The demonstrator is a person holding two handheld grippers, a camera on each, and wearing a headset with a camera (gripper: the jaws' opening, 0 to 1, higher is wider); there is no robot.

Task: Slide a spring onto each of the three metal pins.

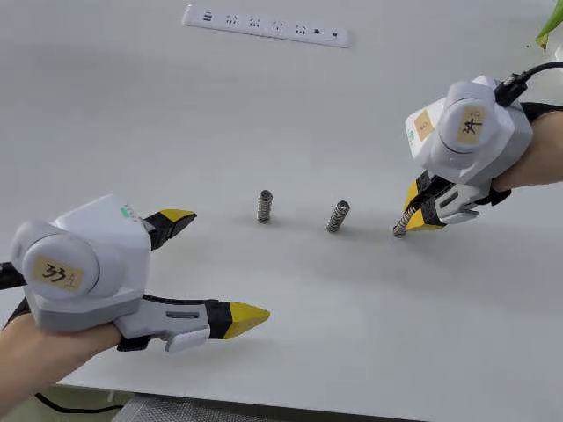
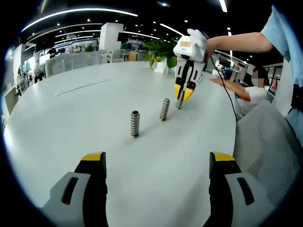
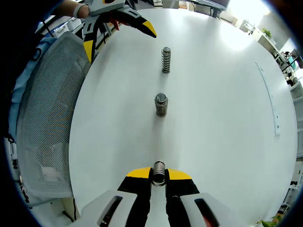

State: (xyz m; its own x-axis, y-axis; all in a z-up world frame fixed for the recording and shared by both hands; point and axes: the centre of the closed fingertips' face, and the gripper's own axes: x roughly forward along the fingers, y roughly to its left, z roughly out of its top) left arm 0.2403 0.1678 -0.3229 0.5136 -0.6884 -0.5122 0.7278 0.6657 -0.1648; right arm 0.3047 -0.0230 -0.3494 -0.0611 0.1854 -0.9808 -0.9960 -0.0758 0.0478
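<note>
Stickers first: we read "33" plus a mark we can't make out on the left tongs (image 1: 224,264), while the labels on the right tongs (image 1: 412,220) are too skewed to read. We count three springs in a row on the white surface (image 1: 264,105): the first spring (image 1: 265,206) stands upright, the middle spring (image 1: 338,215) leans, and the third spring (image 1: 402,226) is pinched, tilted, in the right tongs. Left tongs are spread wide, holding nothing.

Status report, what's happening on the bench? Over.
Left gripper open, idle. Right gripper shut on third spring. Other two springs standing. Nothing in the way.
</note>
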